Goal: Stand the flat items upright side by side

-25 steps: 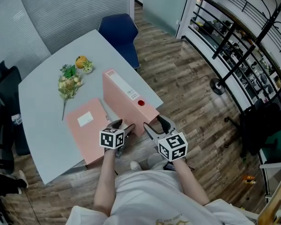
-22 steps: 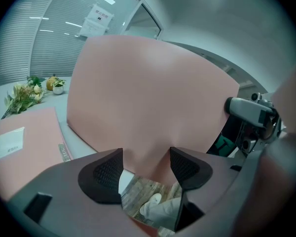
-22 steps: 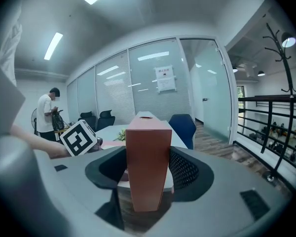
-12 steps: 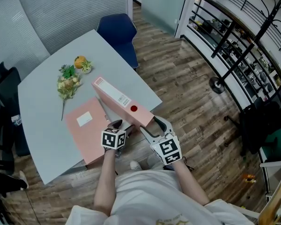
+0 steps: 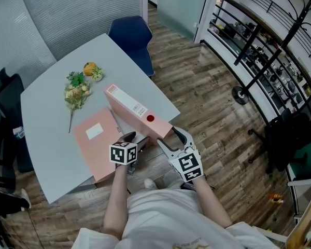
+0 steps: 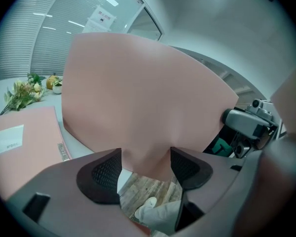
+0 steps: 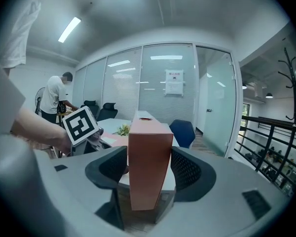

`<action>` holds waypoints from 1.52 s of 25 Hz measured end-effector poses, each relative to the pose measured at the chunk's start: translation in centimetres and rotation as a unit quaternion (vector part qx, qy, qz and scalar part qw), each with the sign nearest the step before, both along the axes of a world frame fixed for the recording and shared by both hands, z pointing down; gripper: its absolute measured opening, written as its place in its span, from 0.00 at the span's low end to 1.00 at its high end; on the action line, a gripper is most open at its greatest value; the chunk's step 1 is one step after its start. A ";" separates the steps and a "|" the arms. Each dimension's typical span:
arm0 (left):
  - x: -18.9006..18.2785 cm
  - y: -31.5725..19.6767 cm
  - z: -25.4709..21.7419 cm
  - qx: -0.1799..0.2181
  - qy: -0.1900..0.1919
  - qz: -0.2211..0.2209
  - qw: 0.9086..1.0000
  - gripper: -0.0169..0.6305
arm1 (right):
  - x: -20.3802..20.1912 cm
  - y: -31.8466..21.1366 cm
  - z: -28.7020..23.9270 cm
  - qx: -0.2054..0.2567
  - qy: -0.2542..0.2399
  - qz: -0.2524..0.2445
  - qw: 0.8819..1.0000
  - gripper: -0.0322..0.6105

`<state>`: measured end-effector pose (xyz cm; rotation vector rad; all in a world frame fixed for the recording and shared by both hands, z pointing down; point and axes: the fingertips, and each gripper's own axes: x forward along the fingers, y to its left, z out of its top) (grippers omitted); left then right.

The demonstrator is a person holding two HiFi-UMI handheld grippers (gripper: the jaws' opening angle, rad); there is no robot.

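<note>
A thick pink file box (image 5: 132, 108) stands on its long edge at the grey table's (image 5: 46, 113) near right edge, leaning left. My right gripper (image 5: 170, 139) is shut on its near end; in the right gripper view the box (image 7: 148, 162) fills the gap between both pads. A flat pink folder (image 5: 96, 144) with a white label lies left of it. My left gripper (image 5: 136, 139) sits at the box's lower near corner. In the left gripper view the box's broad side (image 6: 138, 98) fills the picture, and the left gripper (image 6: 145, 164) is open, its pads either side of that corner.
A bunch of flowers (image 5: 78, 90) and an orange fruit (image 5: 89, 68) lie at the table's far left. A blue chair (image 5: 132, 35) stands behind the table, a black chair (image 5: 5, 87) at its left. Wooden floor and a black railing (image 5: 259, 40) lie to the right. A person (image 7: 56, 95) stands far off.
The pink file box has tipped from upright to leaning left, toward the flat folder. The right gripper rolled with it. The left gripper stayed where it was.
</note>
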<state>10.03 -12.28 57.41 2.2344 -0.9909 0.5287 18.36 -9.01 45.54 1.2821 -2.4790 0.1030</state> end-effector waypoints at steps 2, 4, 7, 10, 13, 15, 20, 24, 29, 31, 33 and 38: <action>-0.2 -0.2 -0.6 0.005 0.010 -0.009 1.000 0.49 | 0.2 0.1 -0.7 0.007 -0.002 -0.004 1.000 0.49; -0.5 -0.4 -1.1 0.008 0.023 -0.024 0.999 0.49 | 0.1 0.3 -1.4 0.010 -0.003 -0.015 1.000 0.49; -1.1 -0.5 -1.5 0.006 0.040 -0.047 0.998 0.49 | -0.3 0.5 -2.4 0.012 -0.009 -0.037 0.999 0.49; -1.5 -0.5 -1.7 0.000 0.057 -0.065 0.996 0.49 | -0.2 0.5 -2.7 0.007 -0.009 -0.055 0.998 0.49; -2.3 -0.8 -1.8 -0.002 0.063 -0.086 0.994 0.49 | -0.4 0.2 -3.5 0.005 -0.014 -0.075 0.997 0.51; -2.9 -0.8 -1.8 -0.004 0.071 -0.105 0.992 0.49 | -0.5 0.0 -4.1 0.000 -0.022 -0.085 0.996 0.51; -3.6 -1.2 -2.2 -0.001 0.084 -0.139 0.987 0.49 | -0.3 -0.6 -6.1 -0.009 -0.045 -0.106 0.993 0.52; -4.0 -1.7 -3.6 0.014 0.091 -0.160 0.983 0.49 | -0.1 -1.7 -7.7 -0.025 -0.071 -0.113 0.991 0.52; -4.9 -1.0 -5.9 0.039 0.118 -0.198 0.972 0.48 | -0.7 -2.5 -8.5 -0.070 -0.091 -0.129 0.985 0.52; -5.6 -0.9 -6.6 0.048 0.126 -0.211 0.968 0.48 | -1.1 -2.8 -8.9 -0.080 -0.095 -0.134 0.983 0.52; -6.6 -1.1 -7.1 0.055 0.135 -0.221 0.964 0.48 | -1.9 -3.3 -9.0 -0.093 -0.097 -0.138 0.981 0.52; -8.7 -3.0 -8.0 0.071 0.161 -0.215 0.961 0.48 | -4.0 -4.9 -9.2 -0.109 -0.085 -0.139 0.981 0.52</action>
